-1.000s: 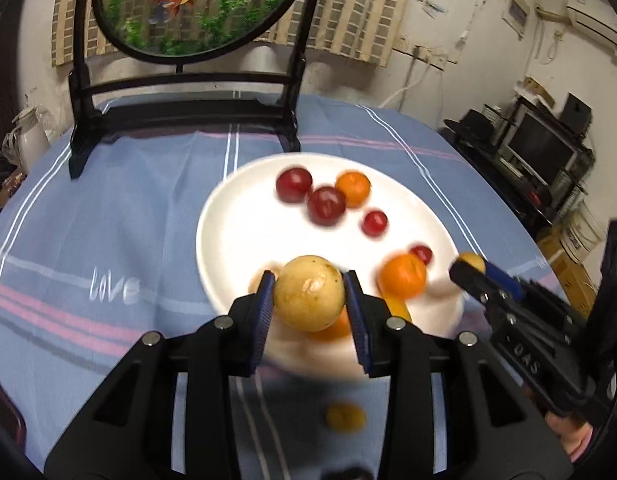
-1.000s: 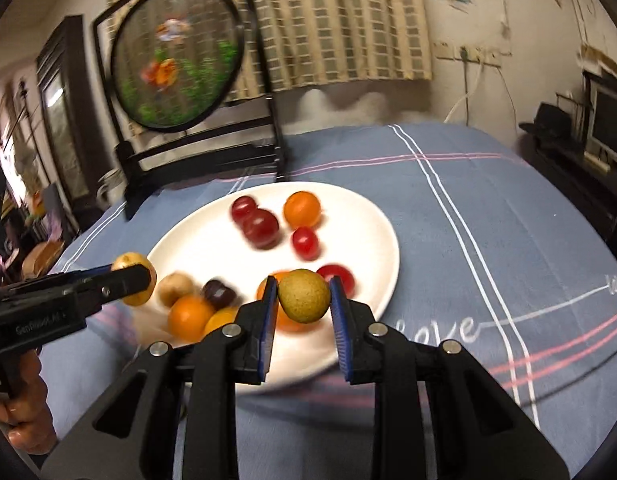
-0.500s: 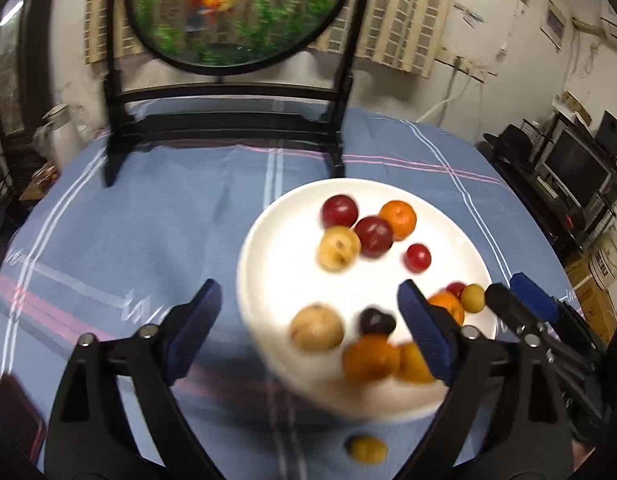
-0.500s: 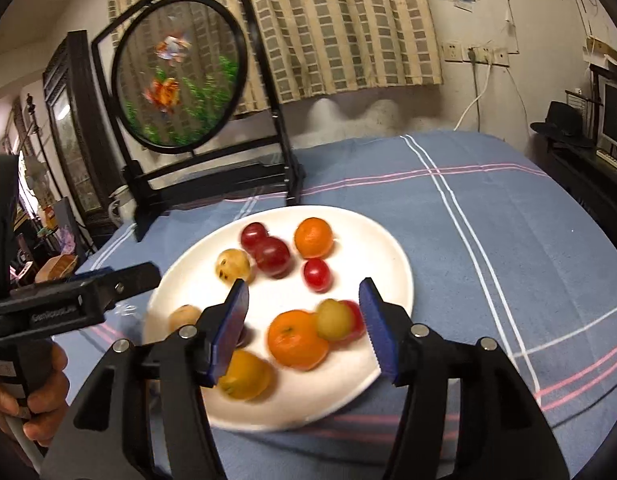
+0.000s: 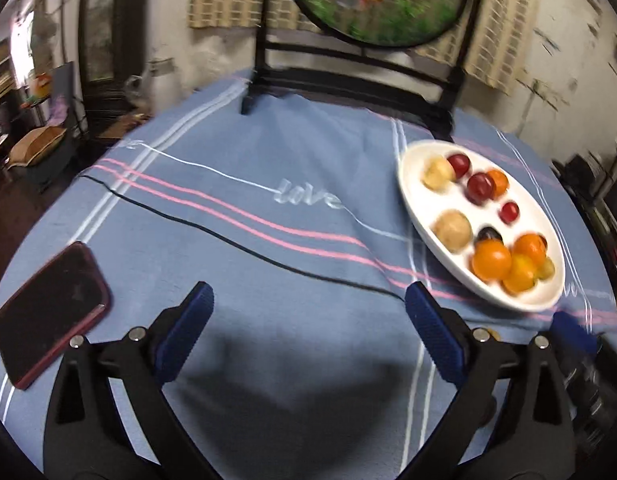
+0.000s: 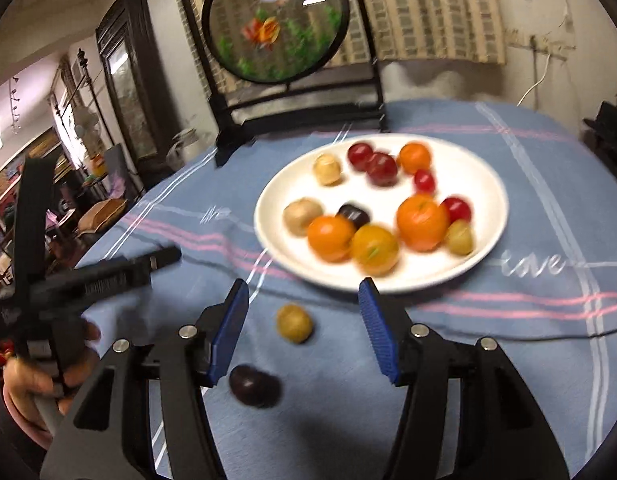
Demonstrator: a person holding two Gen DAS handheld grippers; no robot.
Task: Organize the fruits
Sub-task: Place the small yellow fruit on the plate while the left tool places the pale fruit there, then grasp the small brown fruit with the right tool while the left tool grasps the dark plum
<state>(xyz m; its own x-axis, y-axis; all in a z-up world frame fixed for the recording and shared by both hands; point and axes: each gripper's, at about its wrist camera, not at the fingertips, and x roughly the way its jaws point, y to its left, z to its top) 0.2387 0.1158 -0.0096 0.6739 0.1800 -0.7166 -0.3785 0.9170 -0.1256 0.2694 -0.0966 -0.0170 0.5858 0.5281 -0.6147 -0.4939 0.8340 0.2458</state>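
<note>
Nearest me, the right gripper (image 6: 302,326) hangs with its jaws parted and nothing clamped; a second ago it was pinched on a small greenish-yellow fruit, and that fruit (image 6: 458,237) now sits on the white plate (image 6: 268,216) beside a large orange (image 6: 421,222). Below its pads lie two strays on the blue tablecloth (image 6: 488,352): a dark plum (image 6: 253,385) just by the left pad and a small yellow fruit (image 6: 294,323) between the fingers, neither touched.

The left gripper (image 5: 308,330) has its jaws spread wide over bare cloth, empty. It held a pale round fruit a moment back; that one (image 5: 452,230) now rests on the plate, which has slid off to the right of its view. A phone (image 5: 48,312) and a black cable (image 5: 248,246) lie near it.

Further off, the plate holds oranges, red plums and pale fruits in loose groups. Beyond it stands the round goldfish screen (image 6: 274,24).

Both drops look done; I reckon the two loose fruits come next.
</note>
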